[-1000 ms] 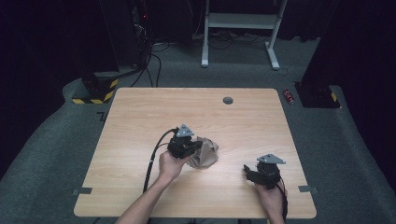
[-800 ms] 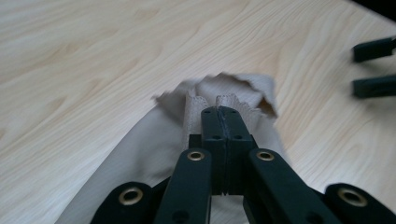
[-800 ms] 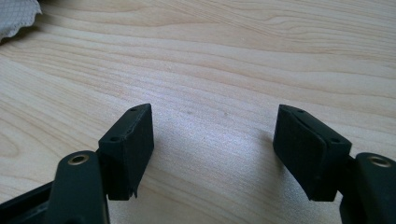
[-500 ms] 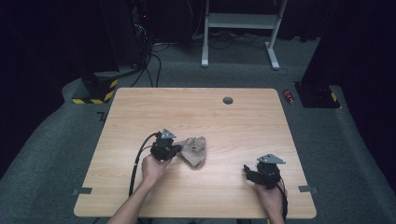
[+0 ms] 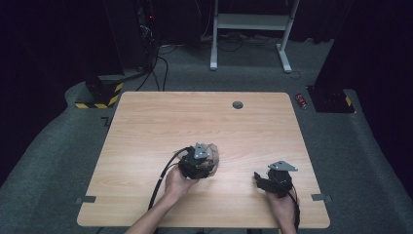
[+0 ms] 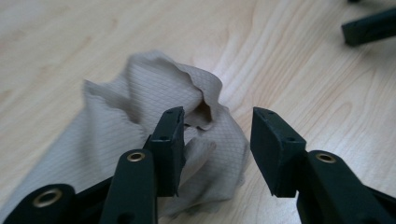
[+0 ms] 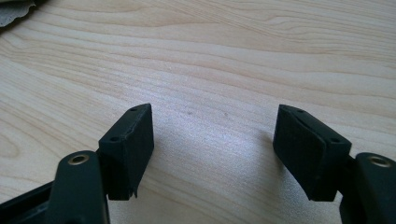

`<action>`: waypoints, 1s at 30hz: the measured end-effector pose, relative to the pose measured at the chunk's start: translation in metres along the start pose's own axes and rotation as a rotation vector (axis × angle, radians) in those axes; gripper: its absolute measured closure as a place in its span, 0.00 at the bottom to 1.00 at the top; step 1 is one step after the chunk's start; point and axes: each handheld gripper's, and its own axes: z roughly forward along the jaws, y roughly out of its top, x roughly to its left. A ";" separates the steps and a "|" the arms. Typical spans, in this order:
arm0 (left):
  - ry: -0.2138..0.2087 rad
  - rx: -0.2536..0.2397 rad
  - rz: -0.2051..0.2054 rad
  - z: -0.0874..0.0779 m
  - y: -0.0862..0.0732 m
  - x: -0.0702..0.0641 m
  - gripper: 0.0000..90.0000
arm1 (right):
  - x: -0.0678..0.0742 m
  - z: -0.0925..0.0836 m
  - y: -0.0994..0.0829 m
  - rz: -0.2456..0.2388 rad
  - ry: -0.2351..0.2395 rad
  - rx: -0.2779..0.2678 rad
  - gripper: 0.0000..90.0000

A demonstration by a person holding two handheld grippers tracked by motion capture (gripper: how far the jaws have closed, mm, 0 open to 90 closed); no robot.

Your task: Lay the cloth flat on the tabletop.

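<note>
A crumpled beige cloth (image 5: pixel 213 152) lies on the wooden table (image 5: pixel 146 122), a little in front of its middle. My left gripper (image 5: pixel 203 168) hovers over the cloth's near side, so part of it is hidden in the high view. In the left gripper view the cloth (image 6: pixel 140 93) bunches up, and the left gripper (image 6: pixel 217 144) has just been opening its jaws. A loose fold sits between them, with neither pad pressing on it. My right gripper (image 5: pixel 258 180) rests near the front right of the table. Its jaws stand open over bare wood (image 7: pixel 215 149).
A dark round grommet (image 5: pixel 237 104) sits near the table's far edge. The cloth's corner (image 7: pixel 14 11) shows at the top left of the right gripper view. Off the table are a white desk frame (image 5: pixel 214 44) and a small red thing (image 5: pixel 302 101) on the floor.
The left gripper drew left off the cloth, then came back right and down over it with its jaws parted. The cloth shifted a little. The right gripper stayed put.
</note>
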 end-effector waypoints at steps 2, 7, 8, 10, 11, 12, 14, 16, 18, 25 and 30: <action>-0.005 0.033 0.008 0.009 0.000 -0.005 0.60 | 0.000 0.000 0.000 0.000 0.000 0.000 0.32; 0.029 0.104 0.047 0.029 0.000 -0.009 0.63 | 0.000 0.000 0.000 0.001 0.000 0.000 0.32; 0.031 0.112 0.050 0.031 0.000 -0.009 0.69 | 0.000 0.000 0.000 0.001 0.000 0.000 0.32; 0.023 0.114 0.057 0.030 0.000 -0.006 0.83 | 0.000 0.000 0.000 0.001 0.001 0.000 0.32; 0.021 0.110 0.056 0.028 0.001 -0.005 0.91 | 0.000 0.000 0.000 0.001 0.000 0.000 0.32; 0.028 0.103 0.056 0.026 0.001 -0.004 0.96 | 0.000 0.000 0.000 0.001 0.000 0.000 0.32; 0.030 0.083 0.050 0.017 0.001 -0.001 0.98 | 0.000 0.000 0.000 0.000 0.001 0.000 0.32; 0.021 0.055 0.035 0.008 0.001 0.004 0.99 | 0.000 0.000 0.000 0.000 0.001 0.000 0.32; -0.010 0.020 -0.006 -0.002 -0.001 0.010 0.99 | 0.000 0.000 0.000 -0.001 0.002 -0.001 0.32; -0.024 -0.042 -0.100 -0.025 -0.013 0.030 0.97 | 0.000 0.000 0.000 -0.001 0.002 -0.001 0.33; -0.030 -0.066 -0.137 -0.033 -0.023 0.041 0.98 | 0.001 -0.001 -0.001 -0.022 0.019 -0.012 0.47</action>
